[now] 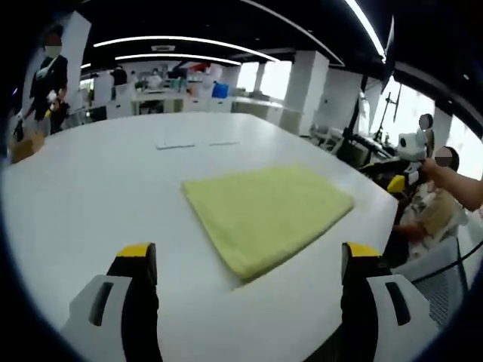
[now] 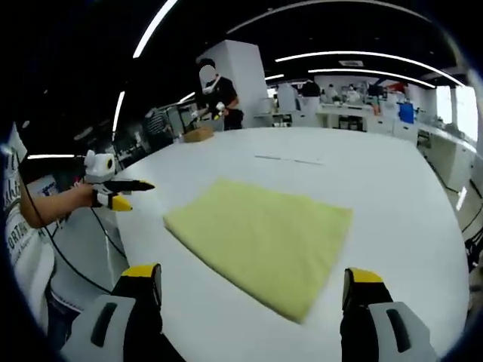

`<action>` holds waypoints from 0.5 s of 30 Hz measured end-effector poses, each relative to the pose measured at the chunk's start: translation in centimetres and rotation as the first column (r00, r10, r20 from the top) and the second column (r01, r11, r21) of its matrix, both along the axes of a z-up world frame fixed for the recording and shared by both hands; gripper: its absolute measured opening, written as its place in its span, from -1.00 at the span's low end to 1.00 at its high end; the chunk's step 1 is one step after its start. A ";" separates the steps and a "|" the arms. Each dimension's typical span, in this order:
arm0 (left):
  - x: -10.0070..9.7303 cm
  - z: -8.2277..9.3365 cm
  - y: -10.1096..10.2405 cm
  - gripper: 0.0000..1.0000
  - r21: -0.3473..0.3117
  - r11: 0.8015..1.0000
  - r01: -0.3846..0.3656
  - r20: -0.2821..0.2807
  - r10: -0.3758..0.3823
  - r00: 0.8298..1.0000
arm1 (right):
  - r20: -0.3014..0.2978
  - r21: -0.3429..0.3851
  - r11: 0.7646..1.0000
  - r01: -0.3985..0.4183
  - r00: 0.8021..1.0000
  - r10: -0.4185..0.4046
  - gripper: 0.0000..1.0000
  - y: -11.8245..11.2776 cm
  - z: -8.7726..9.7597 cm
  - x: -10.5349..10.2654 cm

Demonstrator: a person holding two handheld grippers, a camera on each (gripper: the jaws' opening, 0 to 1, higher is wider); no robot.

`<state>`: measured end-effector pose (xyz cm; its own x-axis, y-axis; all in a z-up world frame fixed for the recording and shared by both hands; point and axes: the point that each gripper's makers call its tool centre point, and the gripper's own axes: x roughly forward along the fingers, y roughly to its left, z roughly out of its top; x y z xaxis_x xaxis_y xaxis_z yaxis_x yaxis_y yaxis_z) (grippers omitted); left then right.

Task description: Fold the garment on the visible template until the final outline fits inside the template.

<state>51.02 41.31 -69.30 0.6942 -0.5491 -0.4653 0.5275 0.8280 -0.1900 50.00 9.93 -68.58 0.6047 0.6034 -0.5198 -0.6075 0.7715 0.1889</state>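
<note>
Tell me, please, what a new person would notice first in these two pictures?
The eye goes first to the yellow-green folded cloth lying flat near the edge of the wide white table. Next come the yellow-tipped jaws, standing apart, of the left gripper and the right gripper, both short of the cloth and holding nothing. In the right gripper view, a person stands at the table's far side.

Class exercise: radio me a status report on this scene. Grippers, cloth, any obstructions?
Left gripper open, empty. Right gripper open, empty. Yellow cloth lies folded flat on white table, nothing on it.
</note>
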 end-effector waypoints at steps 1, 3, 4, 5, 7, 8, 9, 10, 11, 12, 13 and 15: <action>0.0 0.2 0.1 0.98 -0.001 1.000 -0.001 0.003 0.001 1.000 | 0.013 0.003 1.000 0.001 1.000 -0.001 0.98 0.0 0.3 0.1; -0.1 0.5 0.2 0.98 -0.001 1.000 -0.005 0.014 0.005 1.000 | 0.027 0.025 1.000 0.003 1.000 -0.004 0.98 0.0 0.9 0.1; -0.1 0.6 0.2 0.98 0.001 1.000 -0.006 0.017 0.006 1.000 | 0.029 0.037 0.999 0.008 1.000 -0.009 0.98 0.0 1.2 0.1; -0.1 0.6 0.3 0.98 0.003 1.000 -0.006 0.019 0.006 1.000 | 0.033 0.041 0.999 0.011 0.999 -0.012 0.98 0.0 1.3 0.1; -0.2 0.6 0.3 0.98 0.005 1.000 -0.003 0.023 0.003 1.000 | 0.041 0.040 0.999 0.014 0.999 -0.016 0.98 0.0 1.5 0.1; -0.2 0.5 0.3 0.98 0.005 1.000 -0.004 0.022 0.004 1.000 | 0.042 0.038 0.999 0.015 0.999 -0.017 0.98 0.0 1.6 0.1; -0.3 0.4 0.4 0.98 0.006 1.000 -0.007 0.016 0.007 1.000 | 0.041 0.036 0.999 0.014 0.999 -0.015 0.98 0.0 1.5 0.1; -0.3 0.3 0.4 0.98 0.007 1.000 -0.008 0.014 0.008 1.000 | 0.040 0.035 0.999 0.012 0.999 -0.014 0.98 -0.1 1.5 0.0; -0.4 0.1 0.5 0.98 0.008 1.000 -0.009 0.008 0.009 1.000 | 0.037 0.033 0.999 0.011 0.999 -0.013 0.98 -0.1 1.5 -0.1; -0.4 0.0 0.6 0.98 0.009 1.000 -0.012 0.003 0.012 1.000 | 0.036 0.030 0.999 0.012 0.999 -0.013 0.98 -0.2 1.5 -0.1; -0.5 -0.1 0.6 0.98 0.010 1.000 -0.012 0.002 0.012 1.000 | 0.037 0.026 1.000 0.015 0.999 -0.016 0.98 -0.4 1.4 -0.2; -0.6 -0.2 0.7 0.98 0.013 1.000 -0.013 0.000 0.013 1.000 | 0.036 0.026 0.999 0.026 0.999 -0.027 0.98 -0.7 1.4 -0.1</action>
<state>50.45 41.99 -69.50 0.7007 -0.5342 -0.4729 0.5170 0.8370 -0.1793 49.92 9.26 -67.16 0.6388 0.5999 -0.4818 -0.5940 0.7825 0.1866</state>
